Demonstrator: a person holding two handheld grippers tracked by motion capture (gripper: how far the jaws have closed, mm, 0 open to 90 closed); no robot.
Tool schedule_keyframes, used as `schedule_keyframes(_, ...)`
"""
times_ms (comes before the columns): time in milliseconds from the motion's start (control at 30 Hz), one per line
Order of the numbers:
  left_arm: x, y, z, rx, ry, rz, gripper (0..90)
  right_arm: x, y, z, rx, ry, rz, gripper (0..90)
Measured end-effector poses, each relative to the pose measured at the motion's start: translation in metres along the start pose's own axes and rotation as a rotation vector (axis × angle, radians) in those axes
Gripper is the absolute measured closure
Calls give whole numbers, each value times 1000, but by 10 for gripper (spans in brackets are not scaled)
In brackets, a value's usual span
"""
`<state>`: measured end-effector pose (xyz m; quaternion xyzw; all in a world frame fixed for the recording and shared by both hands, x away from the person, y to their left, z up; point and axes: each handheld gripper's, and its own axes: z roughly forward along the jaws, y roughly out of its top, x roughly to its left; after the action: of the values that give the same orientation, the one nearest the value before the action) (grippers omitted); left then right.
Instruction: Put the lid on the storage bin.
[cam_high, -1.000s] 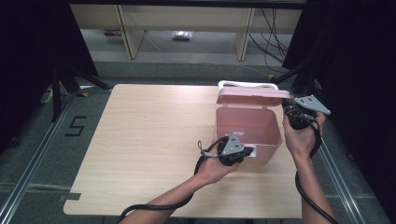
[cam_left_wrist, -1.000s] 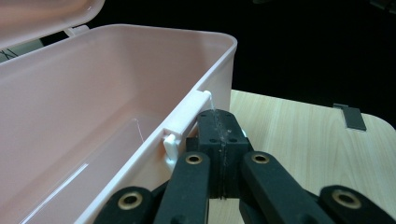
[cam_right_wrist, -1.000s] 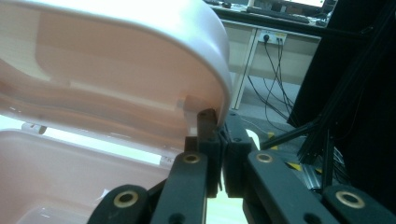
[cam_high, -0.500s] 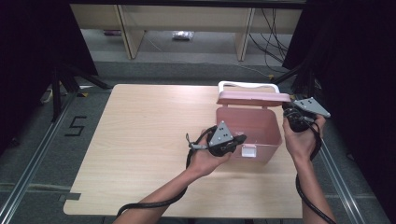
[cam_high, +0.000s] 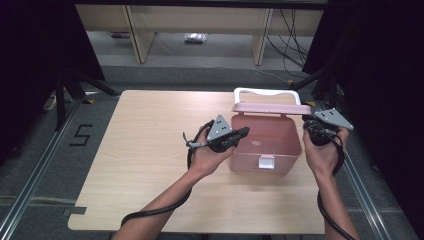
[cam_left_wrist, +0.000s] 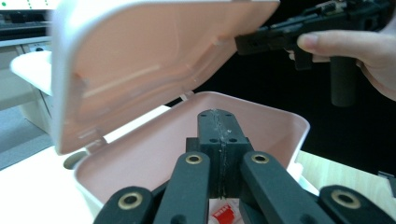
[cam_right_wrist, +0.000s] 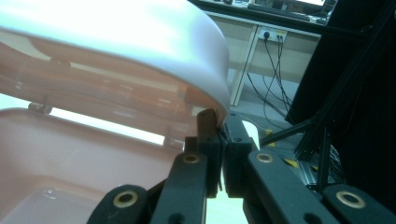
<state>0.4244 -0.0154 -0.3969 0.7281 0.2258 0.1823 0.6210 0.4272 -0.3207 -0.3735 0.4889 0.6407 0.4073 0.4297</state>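
Observation:
A pink plastic box (cam_high: 265, 142) stands open at the table's right side. Its lid (cam_high: 270, 107) is raised, with a white handle (cam_high: 265, 92) behind it. My right gripper (cam_high: 306, 122) is at the lid's right end, shut on the lid's edge (cam_right_wrist: 219, 93). My left gripper (cam_high: 245, 131) is shut with nothing in it, held in the air at the box's left front corner and pointing into it. In the left gripper view, its closed tips (cam_left_wrist: 219, 116) hover over the box's rim (cam_left_wrist: 289, 121), the lid (cam_left_wrist: 140, 60) rises at the left, and the right gripper (cam_left_wrist: 243, 42) touches the lid's edge.
The wooden table (cam_high: 140, 150) reaches left of the box. A white latch (cam_high: 266, 161) hangs on the box's front wall. A small red-and-white label (cam_left_wrist: 223, 214) shows under my left jaws. Dark frame posts and cables (cam_high: 325, 75) stand beyond the table's right edge.
My left gripper has risen from the box's front wall and moved left, still shut. The right gripper and the lid have stayed in place.

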Motion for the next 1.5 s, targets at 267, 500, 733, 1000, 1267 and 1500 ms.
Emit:
schedule_keyframes(267, 7, 4, -4, -10, 20, -9, 898, 2, -5, -3, 4, -5, 0, 886)
schedule_keyframes(500, 9, 5, -6, -12, 26, -7, 898, 3, -11, -7, 14, 1, -3, 883)
schedule_keyframes(733, 11, 4, -8, -2, 28, -3, 898, 6, -19, -11, 21, -1, 14, 880)
schedule_keyframes(1000, 10, 2, -8, 8, 27, -1, 898, 4, -22, -12, 32, 24, 5, 864)
schedule_keyframes(1267, 9, -3, -9, 31, 15, 4, 898, 3, -34, -24, 44, 38, 26, 792)
schedule_keyframes(1500, 6, -9, -10, 52, 7, 6, 898, 3, -46, -47, 80, 60, 51, 848)
